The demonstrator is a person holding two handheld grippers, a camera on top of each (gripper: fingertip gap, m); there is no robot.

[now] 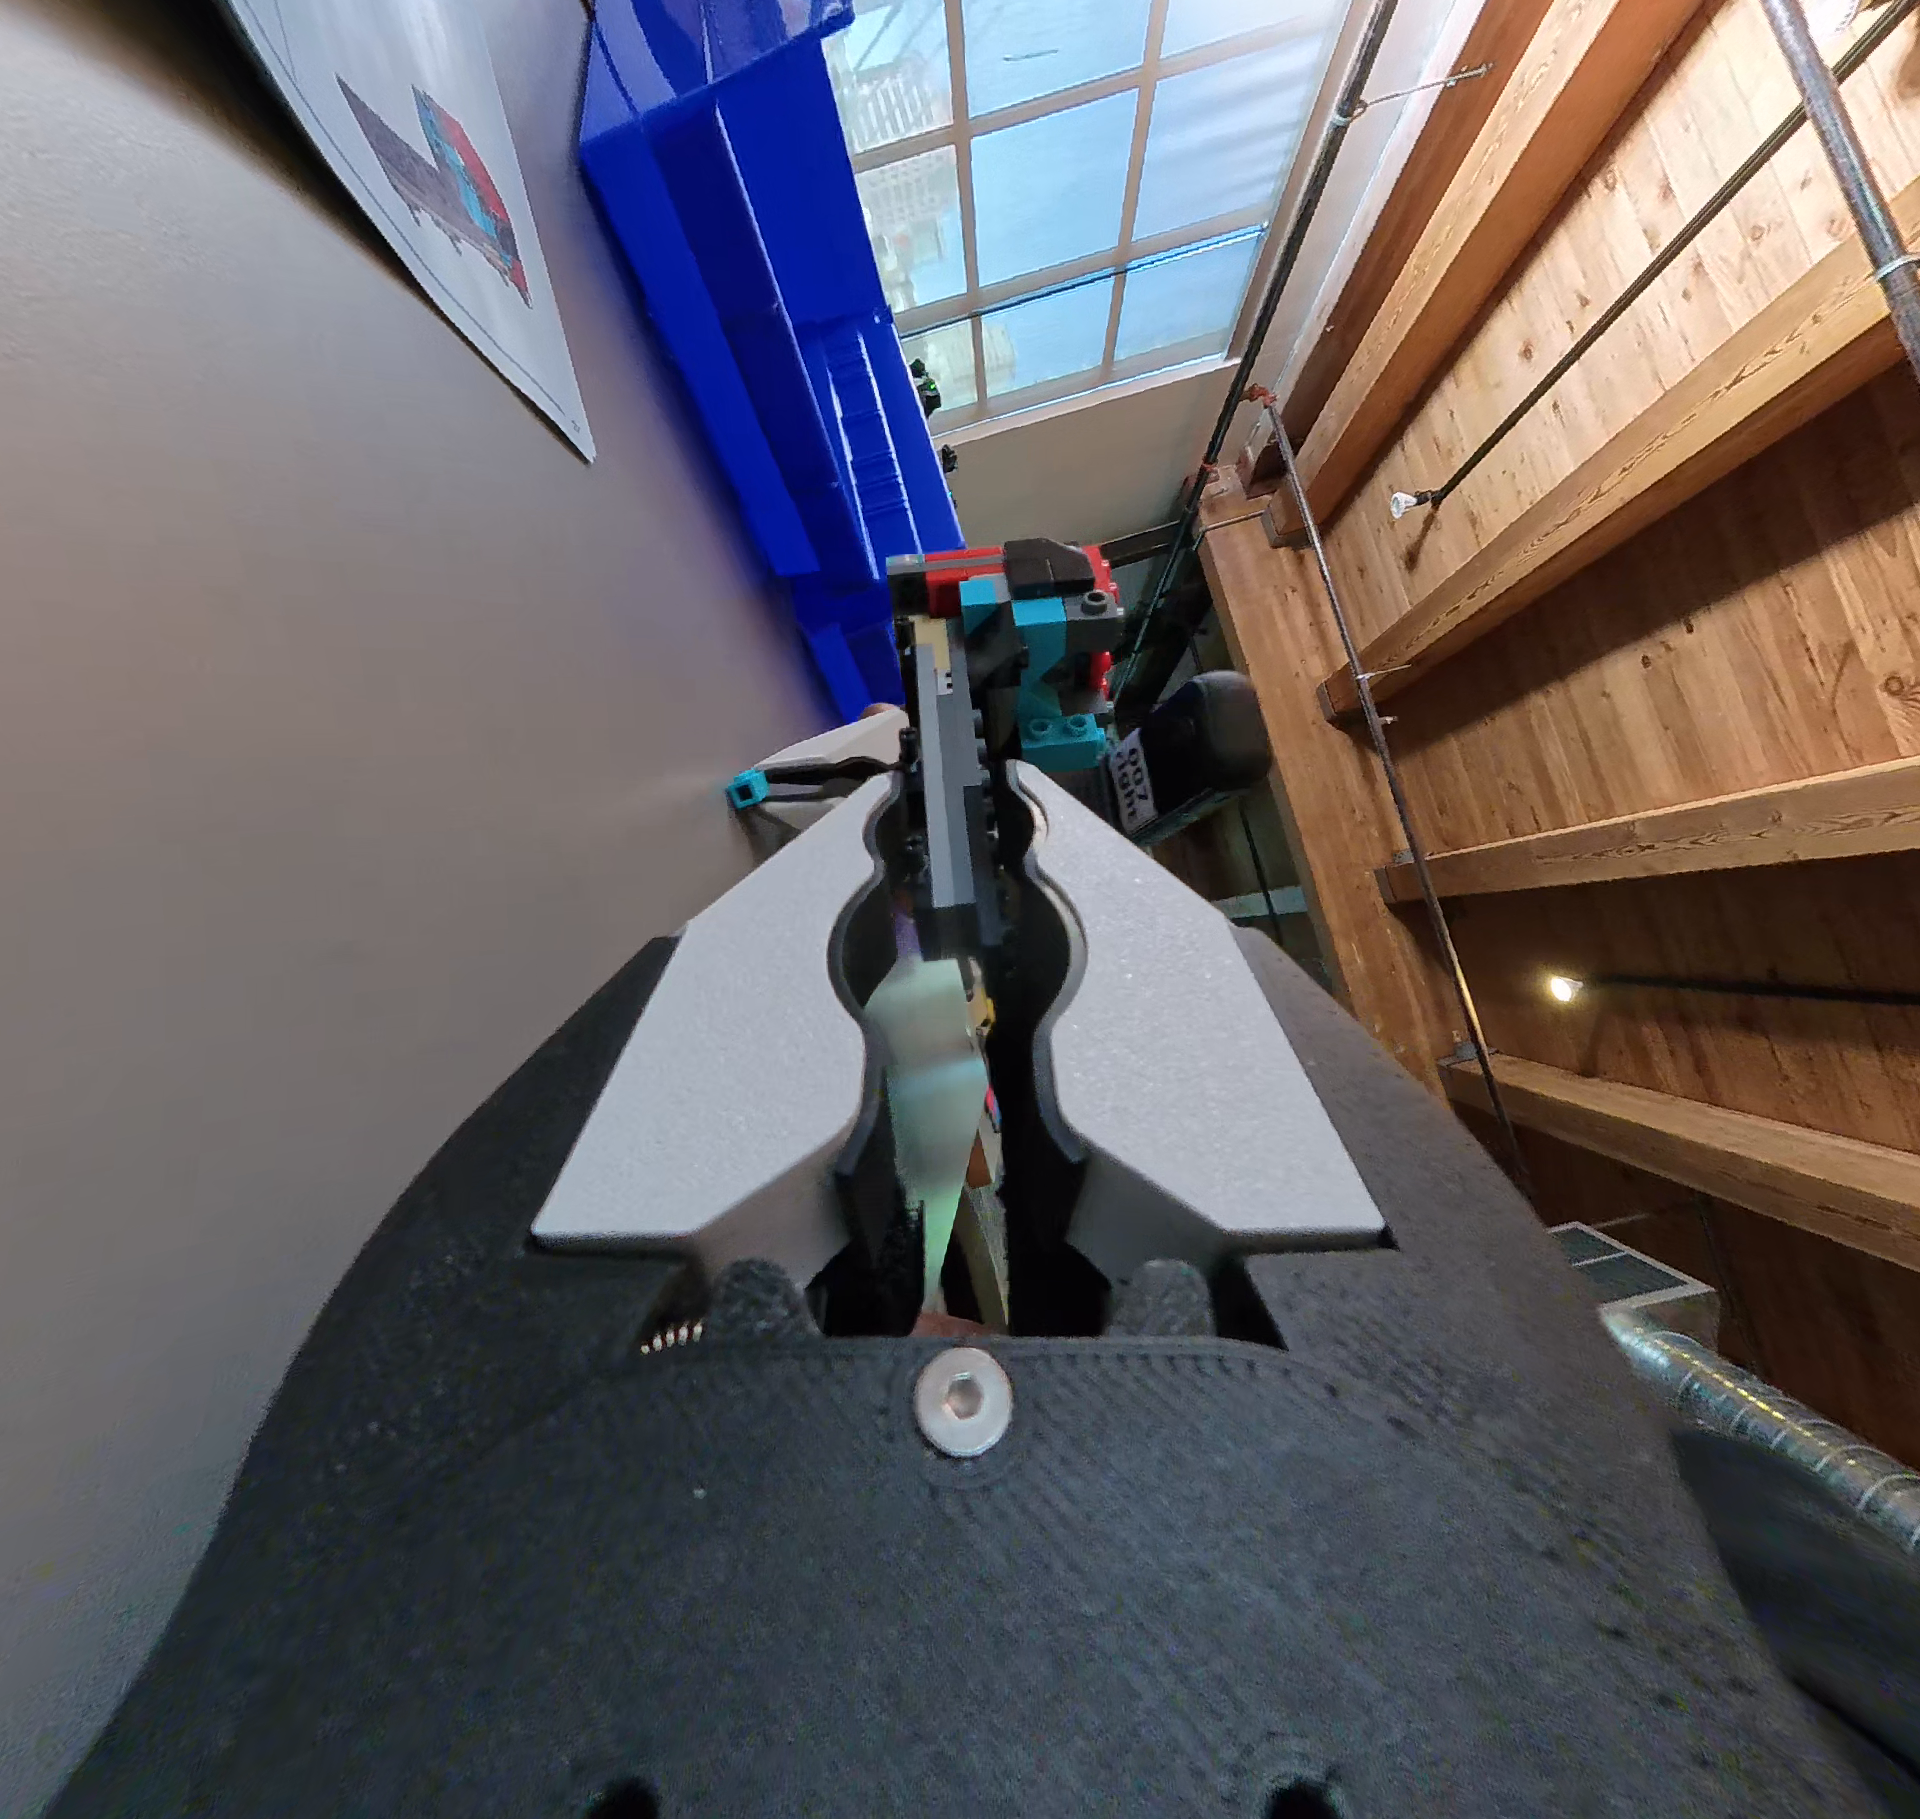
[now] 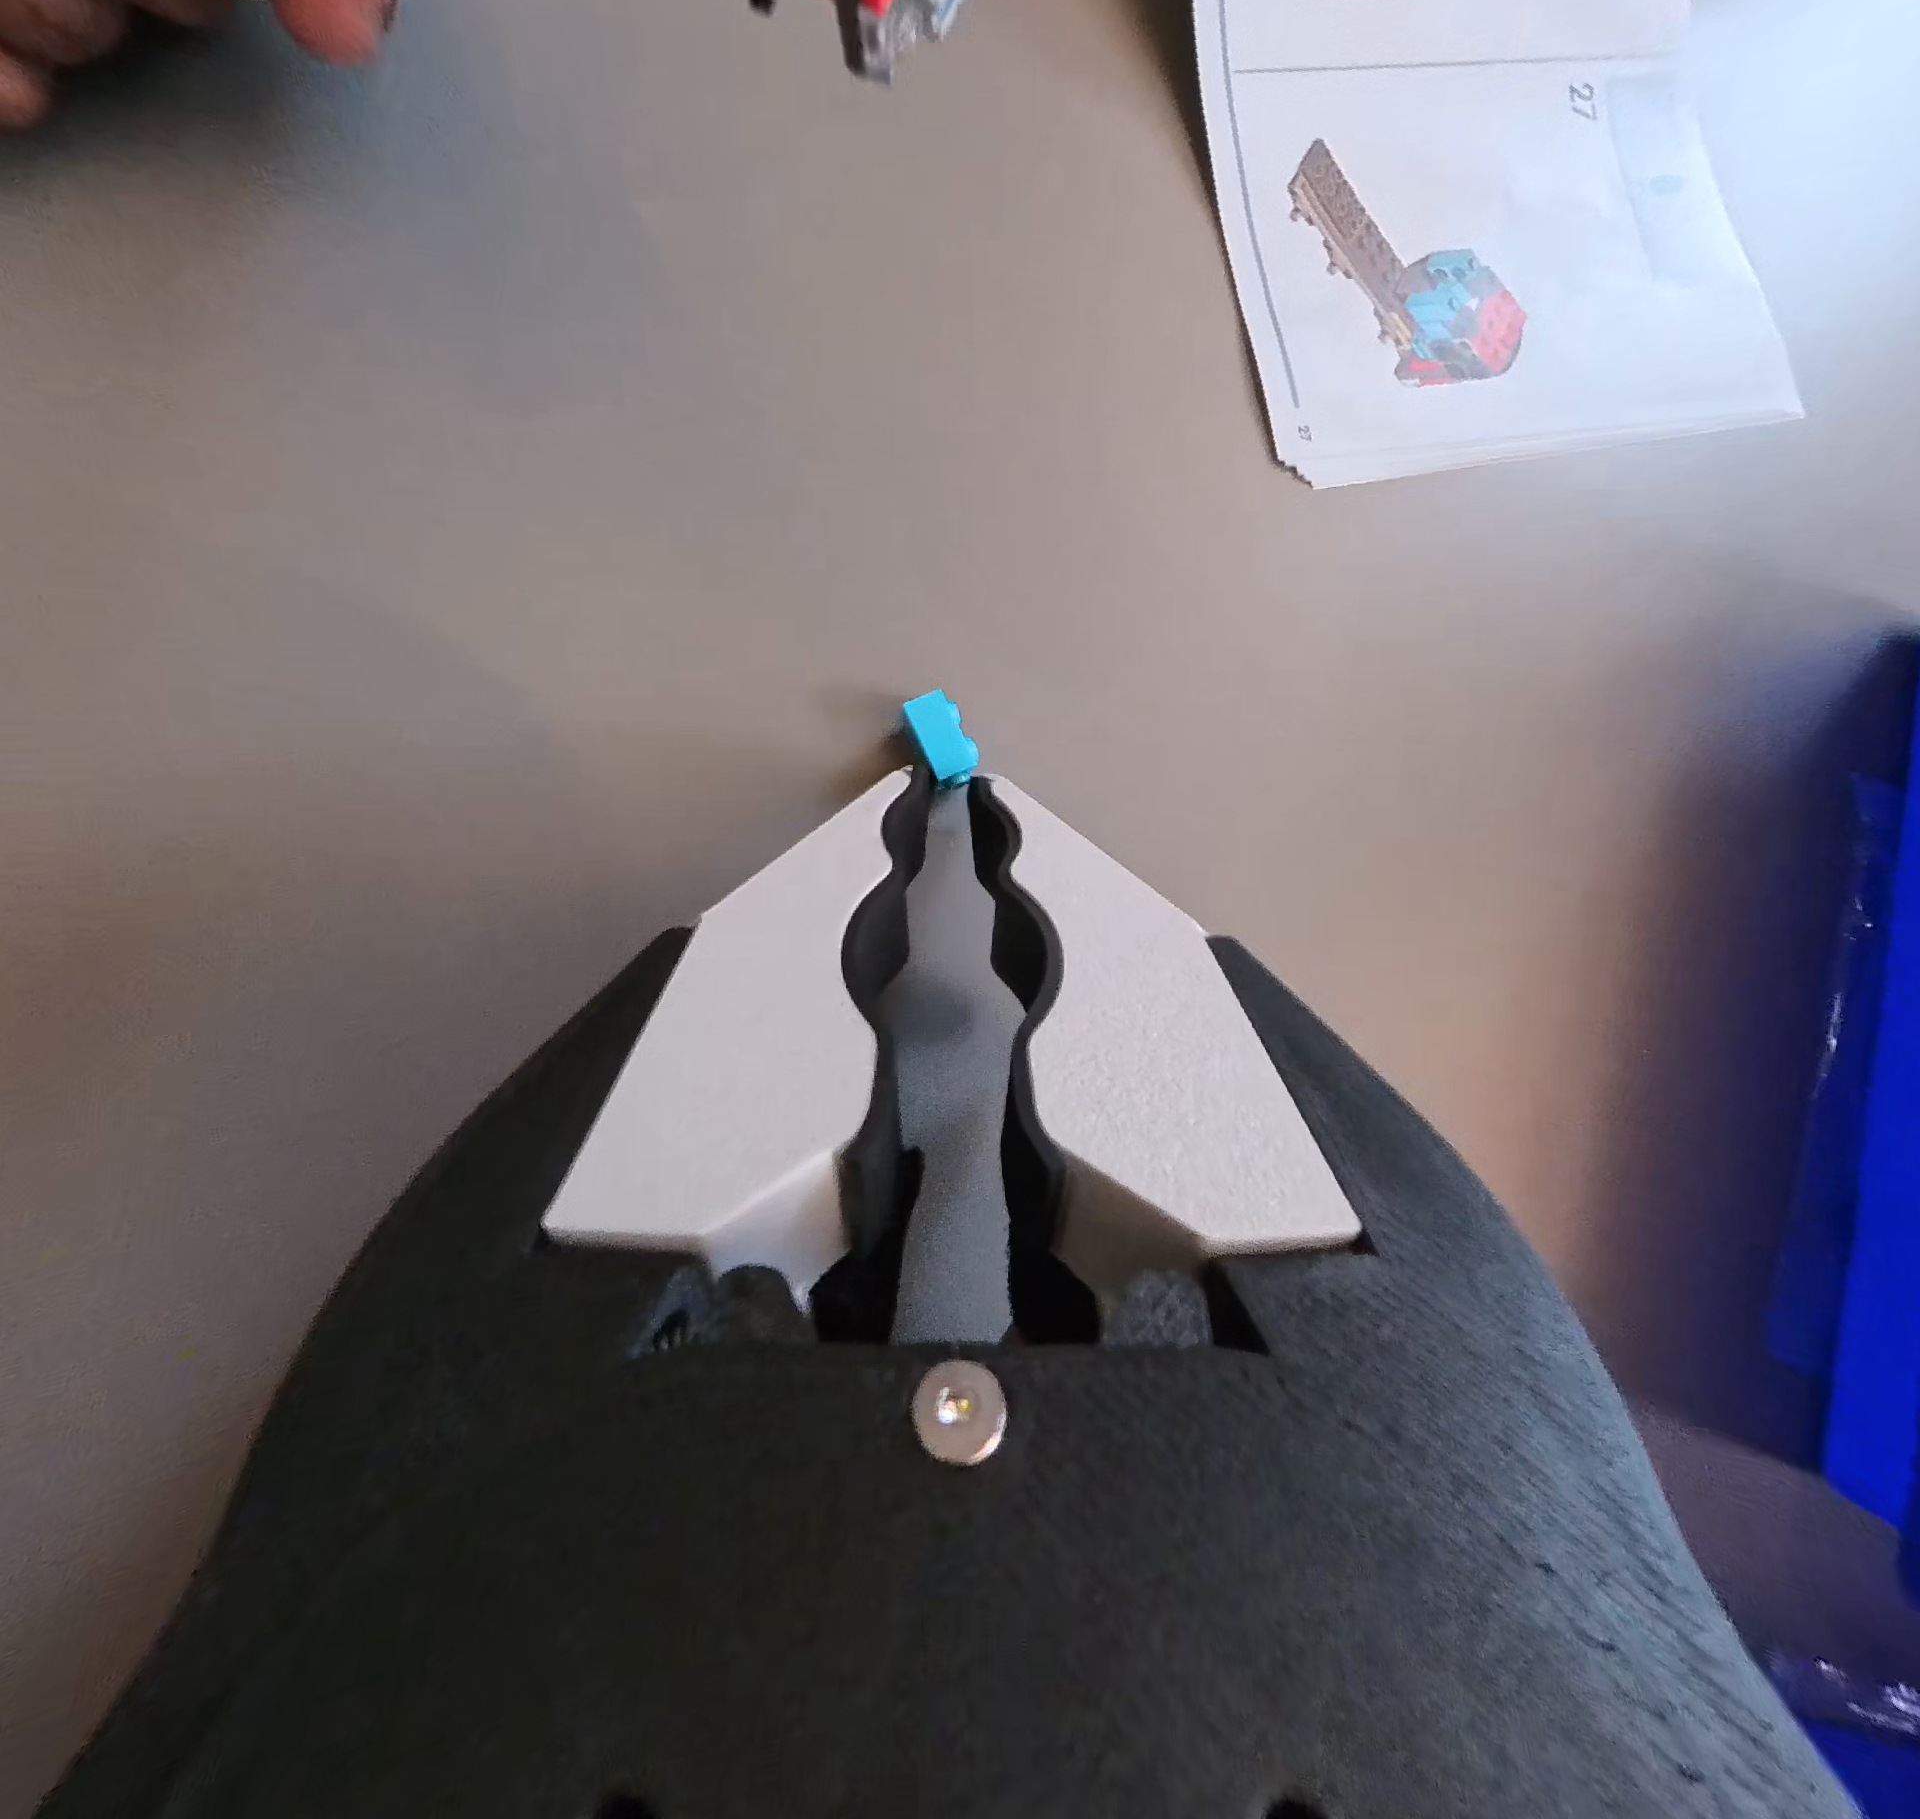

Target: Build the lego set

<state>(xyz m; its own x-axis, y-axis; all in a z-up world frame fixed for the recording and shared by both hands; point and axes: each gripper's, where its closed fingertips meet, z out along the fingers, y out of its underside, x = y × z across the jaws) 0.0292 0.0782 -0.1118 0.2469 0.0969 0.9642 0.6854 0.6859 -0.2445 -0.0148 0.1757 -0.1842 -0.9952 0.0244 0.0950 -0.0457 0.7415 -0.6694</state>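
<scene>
Teal brick (image 2: pixel 938 739) pinched at right gripper's (image 2: pixel 943 782) tips (table (image 2: pixel 520 522) below).

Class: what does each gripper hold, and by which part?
Left gripper clamps the lego model by its long grey base. Right gripper pinches the small teal brick by its near edge.

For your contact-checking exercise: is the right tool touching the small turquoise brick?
Touching. The right wrist view shows the right tool with its fingertips nearly closed on the lower edge of the small turquoise brick, no gap between them.
</scene>
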